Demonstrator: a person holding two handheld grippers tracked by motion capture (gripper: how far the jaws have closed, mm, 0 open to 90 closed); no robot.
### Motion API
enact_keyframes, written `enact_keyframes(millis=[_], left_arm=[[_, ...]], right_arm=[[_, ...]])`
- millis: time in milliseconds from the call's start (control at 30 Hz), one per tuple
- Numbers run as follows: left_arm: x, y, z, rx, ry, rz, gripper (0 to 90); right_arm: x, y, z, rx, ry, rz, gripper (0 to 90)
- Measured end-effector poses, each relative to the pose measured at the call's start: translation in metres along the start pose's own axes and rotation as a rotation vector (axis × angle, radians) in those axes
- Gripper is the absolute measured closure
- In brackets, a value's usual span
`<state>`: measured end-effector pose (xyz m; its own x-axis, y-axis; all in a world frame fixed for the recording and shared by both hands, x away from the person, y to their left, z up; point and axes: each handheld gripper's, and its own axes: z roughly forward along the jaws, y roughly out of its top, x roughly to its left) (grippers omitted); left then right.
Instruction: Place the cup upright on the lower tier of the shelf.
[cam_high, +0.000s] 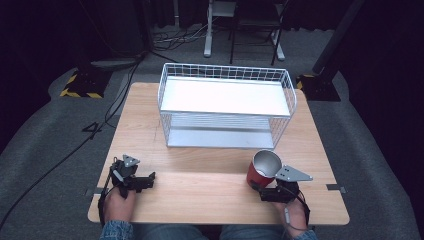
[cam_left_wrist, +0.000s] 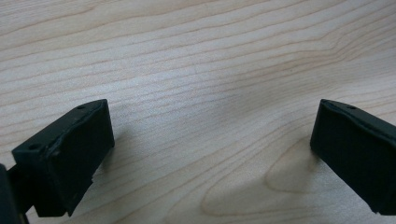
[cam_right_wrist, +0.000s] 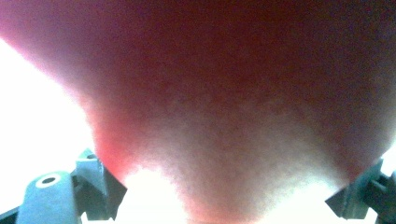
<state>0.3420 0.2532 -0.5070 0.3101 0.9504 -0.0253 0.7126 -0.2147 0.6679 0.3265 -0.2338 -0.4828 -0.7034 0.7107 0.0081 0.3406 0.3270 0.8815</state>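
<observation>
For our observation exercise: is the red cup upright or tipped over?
Upright. In the high view the red cup stands on the table, its open mouth facing up.

table (cam_high: 210, 185) bright, surroundings dim; red cup (cam_right_wrist: 224, 116) blurred; white glare beside it

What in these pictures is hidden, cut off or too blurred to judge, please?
- Right claw: in the high view the red cup and the grey plate cover its jaws, so contact is unclear.
- Red cup in the right gripper view: a close blur with glare; no markings readable.
- Wire basket: the white shelf hides what lies beneath it.
- Left claw: jaw bases are cut off by the frame edges.
</observation>
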Motion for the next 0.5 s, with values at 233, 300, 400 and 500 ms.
enact_keyframes(millis=[233, 300, 400, 500], left_arm=[[0.000, 0.000, 0.000, 0.000, 0.000, 0.000, 0.0], [0.000, 0.000, 0.000, 0.000, 0.000, 0.000, 0.0], [0.000, 0.000, 0.000, 0.000, 0.000, 0.000, 0.0], [0.000, 0.000, 0.000, 0.000, 0.000, 0.001, 0.0]], right_arm=[[0.001, 0.020, 0.006, -0.016, 0.007, -0.022, 17.5], [0.002, 0.027, 0.009, -0.019, 0.014, -0.023, 17.4], [0.003, 0.036, 0.013, -0.018, 0.020, -0.035, 17.5], [0.005, 0.045, 0.019, -0.012, 0.025, -0.051, 17.4]])
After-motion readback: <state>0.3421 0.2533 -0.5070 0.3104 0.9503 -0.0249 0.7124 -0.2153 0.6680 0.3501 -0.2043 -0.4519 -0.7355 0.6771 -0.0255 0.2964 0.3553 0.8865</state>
